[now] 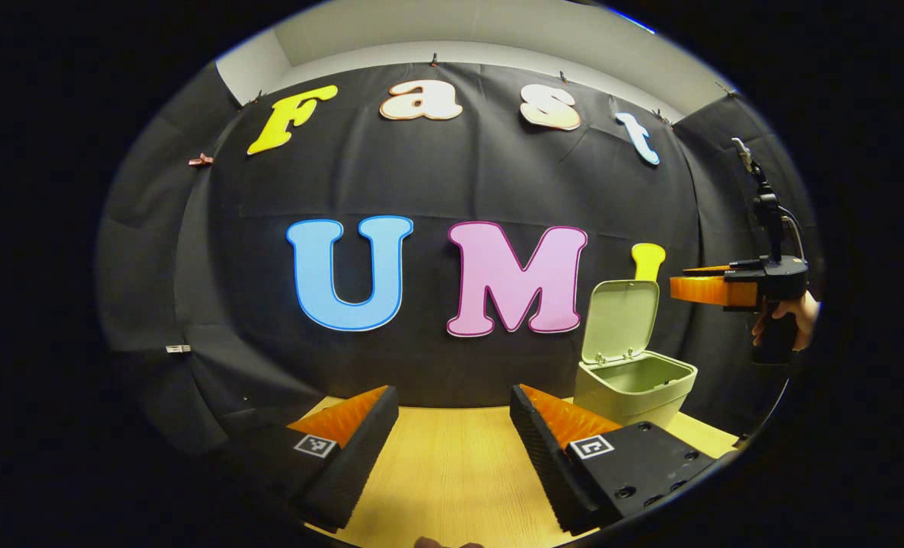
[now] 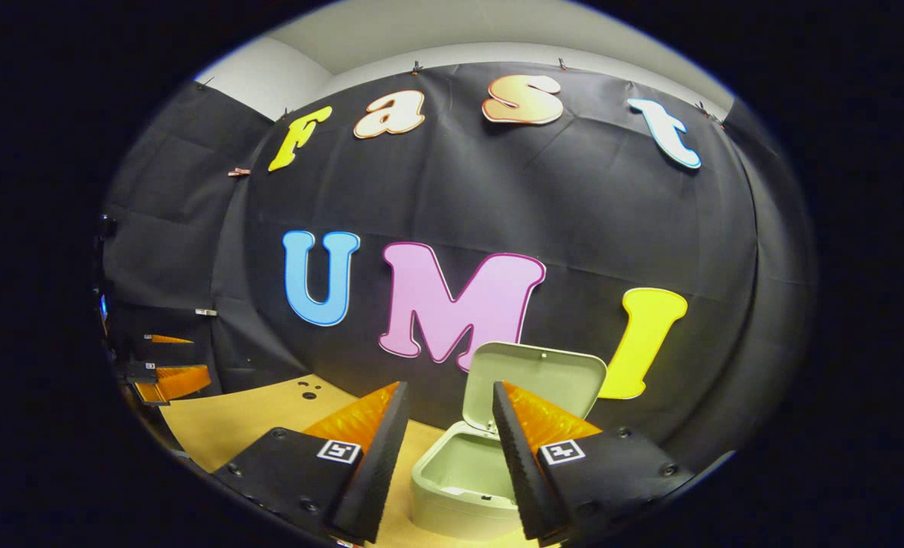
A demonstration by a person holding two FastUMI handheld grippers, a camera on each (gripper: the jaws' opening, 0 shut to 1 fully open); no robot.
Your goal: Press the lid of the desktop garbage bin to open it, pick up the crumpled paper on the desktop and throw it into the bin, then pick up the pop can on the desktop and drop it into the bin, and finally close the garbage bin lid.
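The left gripper (image 1: 453, 449) sits low over a light wooden desktop (image 1: 452, 472), its two fingers spread wide apart with bare wood between them and nothing held. Beyond and to the right of its right finger stands the desktop garbage bin (image 1: 635, 388), a pale green box with rounded corners, resting on the desktop close to the black cloth wall (image 1: 452, 183). The bin's lid (image 1: 621, 320) is swung up on its back hinge and stands nearly upright, leaning toward the wall. From this side angle the upper inner wall of the bin is visible, but its floor is hidden, so its contents cannot be told here.

Above and to the right of the bin, the right gripper (image 1: 676, 288) hangs in the air well above the rim, held level by a person's hand (image 1: 791, 316) wrapped round its handle.

In the right gripper view, the right gripper (image 2: 444, 457) looks down toward the garbage bin (image 2: 459, 487), its fingers parted and empty, the open mouth of the bin showing between them. The visible inside of the bin is plain pale green; no item can be made out in the part that shows. The raised lid (image 2: 551, 373) stands behind the opening. Far to the left of the bin, at the edge of the desktop (image 2: 246, 418), the left gripper (image 2: 167, 380) shows small.
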